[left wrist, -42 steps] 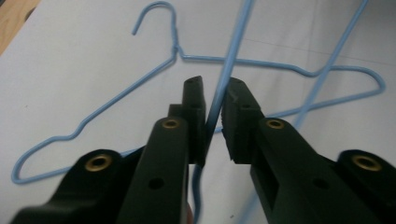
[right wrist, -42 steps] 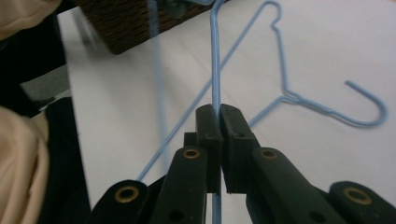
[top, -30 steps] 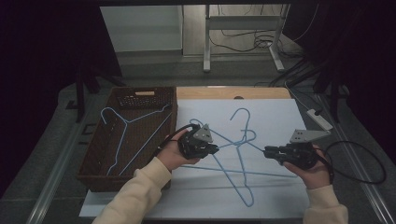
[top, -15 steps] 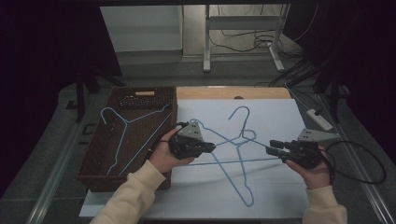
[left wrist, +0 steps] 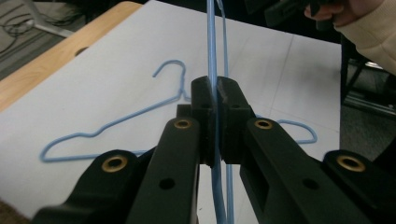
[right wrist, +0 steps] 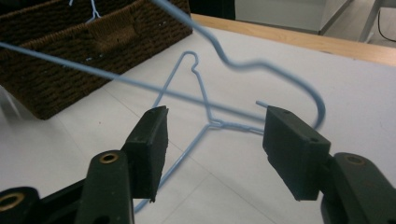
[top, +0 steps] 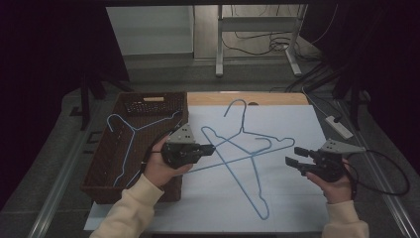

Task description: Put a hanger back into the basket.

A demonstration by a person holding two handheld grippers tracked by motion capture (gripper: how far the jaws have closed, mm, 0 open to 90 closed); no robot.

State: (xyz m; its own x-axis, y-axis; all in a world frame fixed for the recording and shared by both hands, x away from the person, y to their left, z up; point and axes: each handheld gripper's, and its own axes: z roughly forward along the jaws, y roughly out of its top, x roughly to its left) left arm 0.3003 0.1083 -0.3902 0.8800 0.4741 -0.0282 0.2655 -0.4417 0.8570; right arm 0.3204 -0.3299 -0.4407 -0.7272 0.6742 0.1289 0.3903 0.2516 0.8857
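Note:
My left gripper (top: 210, 147) is shut on the wire of a blue hanger (top: 242, 121), which is lifted off the white table top (top: 297, 208). The wire runs straight up between its pressed pads (left wrist: 215, 116). In the right gripper view that hanger's rounded end (right wrist: 318, 108) hangs in the air just beyond my right gripper (right wrist: 219, 140). My right gripper (top: 293, 155) is open with nothing between its jaws, close to that end. A second blue hanger (top: 262, 213) lies flat on the table under the first, its twisted neck (right wrist: 219, 123) ahead of the right jaws.
A brown wicker basket (top: 129, 191) stands at the table's left with a third blue hanger (top: 130, 144) inside. A wooden strip (top: 277, 98) edges the far side. A white power strip (top: 339, 126) lies off the right edge. Desk legs and cables stand behind.
The held hanger has swung left and away, its hook now farther up the table. My left hand drew back to the left. My right gripper has stayed in about the same place.

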